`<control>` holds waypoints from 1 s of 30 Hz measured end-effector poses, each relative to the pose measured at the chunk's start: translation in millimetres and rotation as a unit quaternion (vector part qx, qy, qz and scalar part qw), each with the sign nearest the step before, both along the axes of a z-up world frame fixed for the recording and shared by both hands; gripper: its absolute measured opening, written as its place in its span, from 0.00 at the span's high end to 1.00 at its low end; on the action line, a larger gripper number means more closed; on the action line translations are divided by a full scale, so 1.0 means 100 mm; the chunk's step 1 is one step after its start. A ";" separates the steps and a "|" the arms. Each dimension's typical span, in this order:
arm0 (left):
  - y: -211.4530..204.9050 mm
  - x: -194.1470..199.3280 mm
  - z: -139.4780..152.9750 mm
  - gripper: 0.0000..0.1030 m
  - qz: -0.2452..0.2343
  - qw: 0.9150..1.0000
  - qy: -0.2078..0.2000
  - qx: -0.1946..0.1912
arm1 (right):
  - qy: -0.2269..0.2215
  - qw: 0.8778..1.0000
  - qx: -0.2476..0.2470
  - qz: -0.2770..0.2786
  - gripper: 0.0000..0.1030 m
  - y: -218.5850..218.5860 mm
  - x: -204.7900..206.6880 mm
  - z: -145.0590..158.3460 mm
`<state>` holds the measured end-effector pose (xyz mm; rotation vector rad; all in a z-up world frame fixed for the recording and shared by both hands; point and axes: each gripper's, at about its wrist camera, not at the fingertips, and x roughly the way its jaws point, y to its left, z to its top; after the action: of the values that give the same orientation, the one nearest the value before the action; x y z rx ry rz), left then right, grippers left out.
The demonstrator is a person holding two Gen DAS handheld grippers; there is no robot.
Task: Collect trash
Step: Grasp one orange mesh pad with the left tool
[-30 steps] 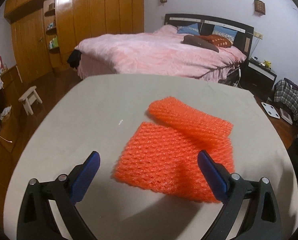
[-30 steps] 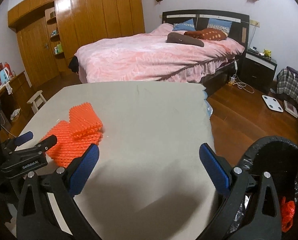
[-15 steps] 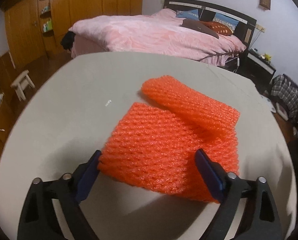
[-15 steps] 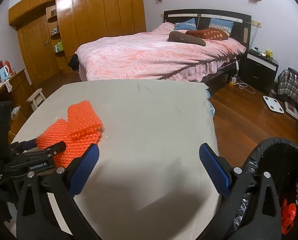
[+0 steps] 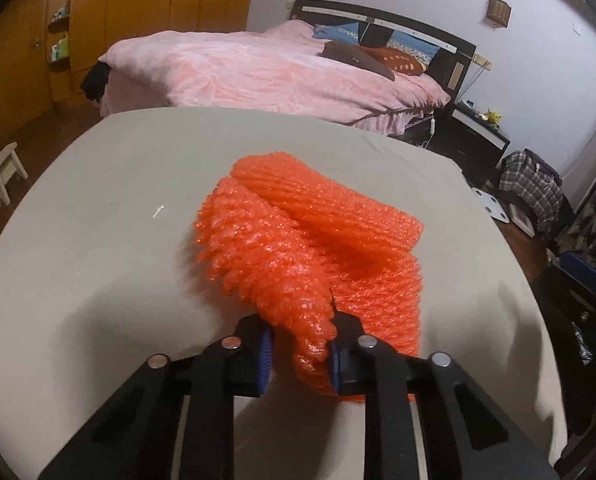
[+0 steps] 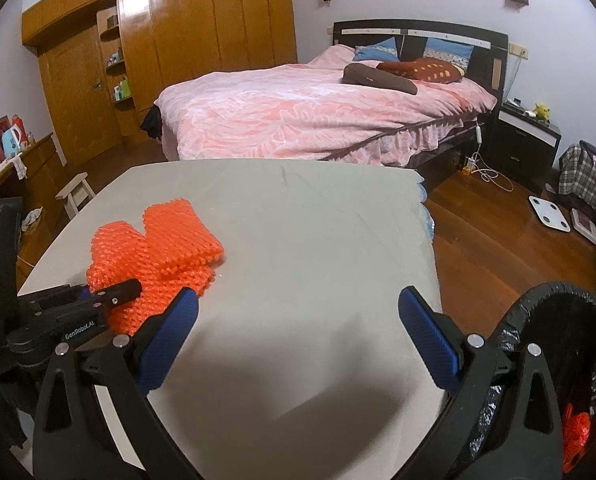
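Two orange foam nets lie stacked on the grey table (image 5: 98,260). My left gripper (image 5: 300,354) is shut on the near edge of the lower orange foam net (image 5: 266,264), which bunches up between the blue pads. The upper foam net (image 5: 330,208) rests across it. In the right wrist view the nets (image 6: 158,248) sit at the table's left, with the left gripper (image 6: 98,300) at their near edge. My right gripper (image 6: 298,328) is open and empty above the table's near right part. A black-lined trash bin (image 6: 570,360) stands at the lower right with orange trash (image 6: 576,428) inside.
A pink bed (image 6: 318,116) stands beyond the table. A wooden wardrobe (image 6: 178,60) lines the far wall. A small white stool (image 6: 76,194) stands on the floor at left. A nightstand (image 6: 526,140), a white scale (image 6: 548,214) and a plaid bag (image 6: 590,184) are at right.
My left gripper moved forward over the lower foam net's near edge and shut on it, bunching it up. The right gripper stayed open and almost still.
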<state>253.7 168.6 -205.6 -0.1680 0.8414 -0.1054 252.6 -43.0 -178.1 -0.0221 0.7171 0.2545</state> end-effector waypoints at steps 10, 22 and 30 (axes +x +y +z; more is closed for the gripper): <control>0.15 -0.06 0.18 0.81 -0.024 0.998 -0.014 0.048 | -0.002 1.000 0.010 0.022 0.05 0.22 0.20 0.08; 0.38 -0.06 0.18 0.81 -0.007 0.997 -0.027 0.067 | 0.024 0.998 0.006 0.057 0.06 0.77 0.48 -0.10; 0.52 -0.02 0.10 0.81 0.002 0.999 -0.019 0.027 | 0.048 0.996 -0.004 0.080 0.18 1.00 0.56 -0.25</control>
<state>251.4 220.7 -196.0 -0.1176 0.8052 -0.0818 309.0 57.0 -203.1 -0.0764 0.8125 0.4084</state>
